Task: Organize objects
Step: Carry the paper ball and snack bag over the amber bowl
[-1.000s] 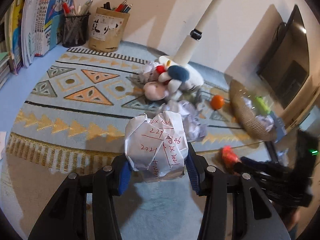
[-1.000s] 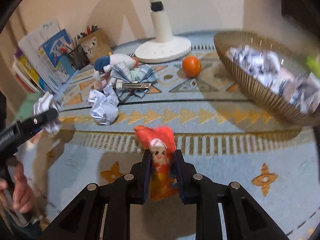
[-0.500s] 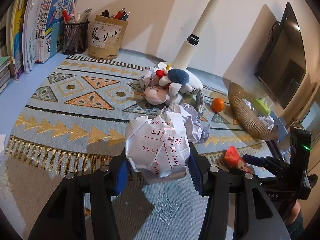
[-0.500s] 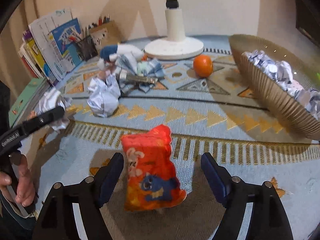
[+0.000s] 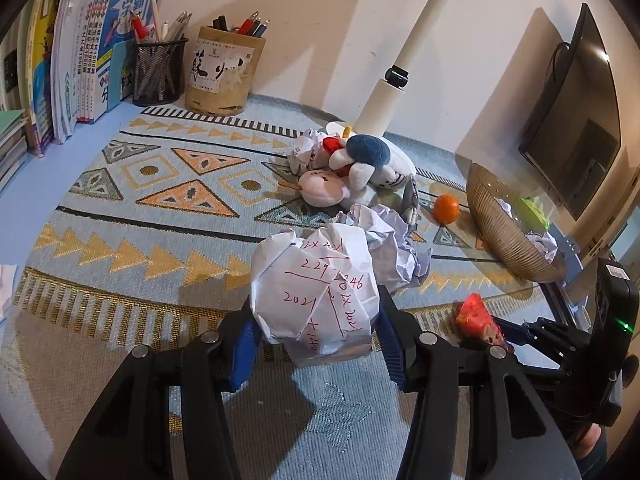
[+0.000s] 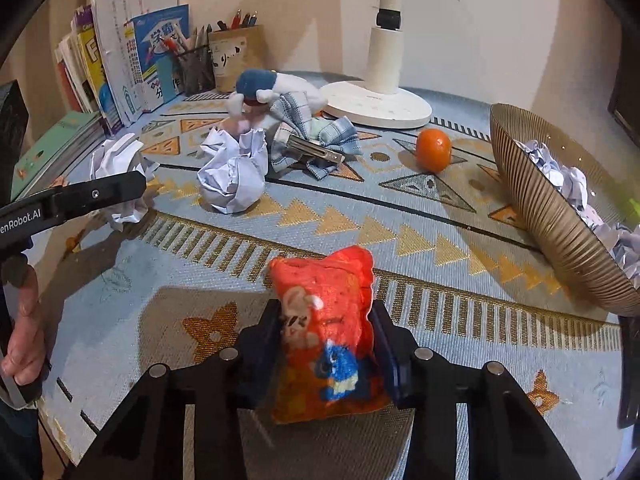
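We note the red snack bag (image 6: 326,334) now sits between the right gripper (image 6: 326,344) jaws, which are closing on it after gaping wide half a second ago. Left gripper (image 5: 316,344) still clamps the crumpled paper ball (image 5: 314,292) above the rug (image 5: 160,208).

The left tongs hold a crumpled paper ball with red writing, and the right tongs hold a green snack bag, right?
Not quite. The snack bag between the right tongs is red-orange, not green, as the right wrist view shows; those tongs are closing on it. The left tongs do hold a crumpled paper ball with red writing.
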Motion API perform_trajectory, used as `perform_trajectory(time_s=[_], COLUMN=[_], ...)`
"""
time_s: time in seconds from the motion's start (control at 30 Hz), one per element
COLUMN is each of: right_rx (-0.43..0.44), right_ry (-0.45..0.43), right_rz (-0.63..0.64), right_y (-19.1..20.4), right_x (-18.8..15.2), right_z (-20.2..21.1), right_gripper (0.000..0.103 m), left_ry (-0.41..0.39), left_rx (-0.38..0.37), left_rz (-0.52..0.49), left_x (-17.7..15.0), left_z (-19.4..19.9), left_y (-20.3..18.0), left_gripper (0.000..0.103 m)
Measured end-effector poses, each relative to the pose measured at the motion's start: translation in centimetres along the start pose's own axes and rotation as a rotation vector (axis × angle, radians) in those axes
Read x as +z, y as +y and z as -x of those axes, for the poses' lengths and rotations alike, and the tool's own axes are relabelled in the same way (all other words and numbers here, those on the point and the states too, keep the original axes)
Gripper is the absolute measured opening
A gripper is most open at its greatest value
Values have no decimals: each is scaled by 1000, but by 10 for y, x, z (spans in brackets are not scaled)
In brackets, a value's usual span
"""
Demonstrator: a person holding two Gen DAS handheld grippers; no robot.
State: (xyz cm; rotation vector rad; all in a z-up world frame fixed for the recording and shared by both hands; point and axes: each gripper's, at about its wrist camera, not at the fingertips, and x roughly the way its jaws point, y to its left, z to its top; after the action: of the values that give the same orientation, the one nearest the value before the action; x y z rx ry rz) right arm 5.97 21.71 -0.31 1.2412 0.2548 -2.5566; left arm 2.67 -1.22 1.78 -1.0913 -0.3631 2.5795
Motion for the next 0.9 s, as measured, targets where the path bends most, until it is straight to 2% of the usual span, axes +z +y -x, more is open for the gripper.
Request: perform_trajectory(time_s=[0.17,0.33,0.4,0.47,0.57,0.63,0.73,0.8,0.9], right_rx=[-7,-25,-26,10,89,81,19,-61,-271], right_ry=[-3,-31,-54,-100,-153,-202,-306,-350,-384], right_rz=[-2,-35,-61,-104,-178,-200,-238,-274,-327], right_y=[1,-4,-10,-20,-42,-59,-93,-121,-162], right_x=[0,-1,-1,-1,-3,0,10,19,32], right_z=[0,6,11,22,44,67,112,138,160], right_gripper=[39,31,29,29,28,28,28,28,28], left_ry=[-4,-8,-52,-79,-113,-130,-91,22,41], left_rx=[5,70,95,77,11,-40,-133,-204,-234], left_rz=[-2,11,-15,-52,-110,-157,-240,-294,-324], left_x=[0,2,3,7,25,43,67,79,89], left_z=[1,1,11,21,37,42,28,-3,-42], left_y=[0,0,-10,-28,-69,-103,-159,-196,-231], left_gripper=[50,50,49,47,47,47,48,47,47])
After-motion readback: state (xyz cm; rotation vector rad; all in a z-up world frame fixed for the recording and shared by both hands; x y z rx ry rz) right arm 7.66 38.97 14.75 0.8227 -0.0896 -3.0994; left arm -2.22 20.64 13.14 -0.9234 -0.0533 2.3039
